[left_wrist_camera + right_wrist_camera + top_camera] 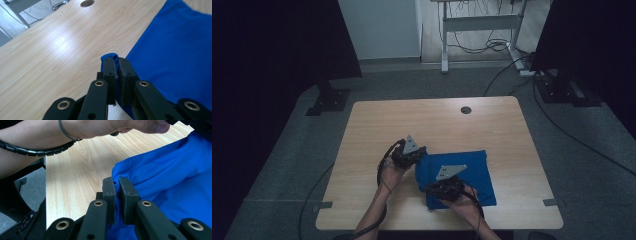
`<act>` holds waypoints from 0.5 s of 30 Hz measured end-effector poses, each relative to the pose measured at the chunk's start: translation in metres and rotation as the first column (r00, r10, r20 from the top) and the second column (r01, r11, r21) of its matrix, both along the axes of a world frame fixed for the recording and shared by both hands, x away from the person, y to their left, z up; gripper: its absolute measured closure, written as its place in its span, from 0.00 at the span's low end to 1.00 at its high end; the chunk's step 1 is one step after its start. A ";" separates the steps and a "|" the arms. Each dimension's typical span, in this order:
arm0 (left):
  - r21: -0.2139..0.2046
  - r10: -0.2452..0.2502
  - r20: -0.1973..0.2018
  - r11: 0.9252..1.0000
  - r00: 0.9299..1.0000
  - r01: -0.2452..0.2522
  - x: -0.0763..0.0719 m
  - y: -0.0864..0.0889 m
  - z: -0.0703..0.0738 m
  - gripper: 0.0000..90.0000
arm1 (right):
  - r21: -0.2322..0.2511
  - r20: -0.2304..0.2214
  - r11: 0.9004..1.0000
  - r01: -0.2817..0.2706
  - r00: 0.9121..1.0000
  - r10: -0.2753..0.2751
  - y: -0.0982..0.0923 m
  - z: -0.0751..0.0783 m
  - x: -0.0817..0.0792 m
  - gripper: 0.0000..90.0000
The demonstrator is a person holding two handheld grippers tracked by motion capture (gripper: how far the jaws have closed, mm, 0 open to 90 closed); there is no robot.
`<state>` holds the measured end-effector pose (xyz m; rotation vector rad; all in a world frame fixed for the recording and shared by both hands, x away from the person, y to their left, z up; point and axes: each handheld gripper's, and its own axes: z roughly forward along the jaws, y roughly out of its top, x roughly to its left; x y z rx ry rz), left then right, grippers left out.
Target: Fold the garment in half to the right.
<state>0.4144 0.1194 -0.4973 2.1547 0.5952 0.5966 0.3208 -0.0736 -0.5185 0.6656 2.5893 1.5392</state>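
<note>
- Blue cloth (462,175) lies on the desk (377,125), right of centre, near edge side.
- Left tongs (116,65) pinch a fold at the cloth's left edge; fabric (175,50) bunches up between the jaws.
- Right tongs (117,185) clamp a raised fold of cloth (162,177) nearer the desk's near edge.
- High view: left tongs (419,154) at the cloth's far-left corner, right tongs (437,187) at its near-left part, cloth lifted and rumpled between them.
- Cable hole (466,109) at far side of the desk, well apart from the cloth.
</note>
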 end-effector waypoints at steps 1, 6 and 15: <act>-0.003 -0.002 0.000 1.000 1.000 0.002 0.000 -0.003 0.000 0.95 | -0.001 0.002 1.000 0.003 1.000 -0.003 -0.003 0.001 -0.001 0.93; 0.010 -0.022 0.008 1.000 1.000 0.022 0.000 -0.017 0.000 0.95 | 0.001 0.013 1.000 0.023 1.000 -0.023 -0.016 0.002 -0.004 0.93; 0.024 -0.059 0.011 0.998 0.998 0.059 0.000 -0.045 -0.008 0.95 | -0.013 0.043 0.998 0.060 0.997 -0.059 -0.041 0.005 -0.011 0.93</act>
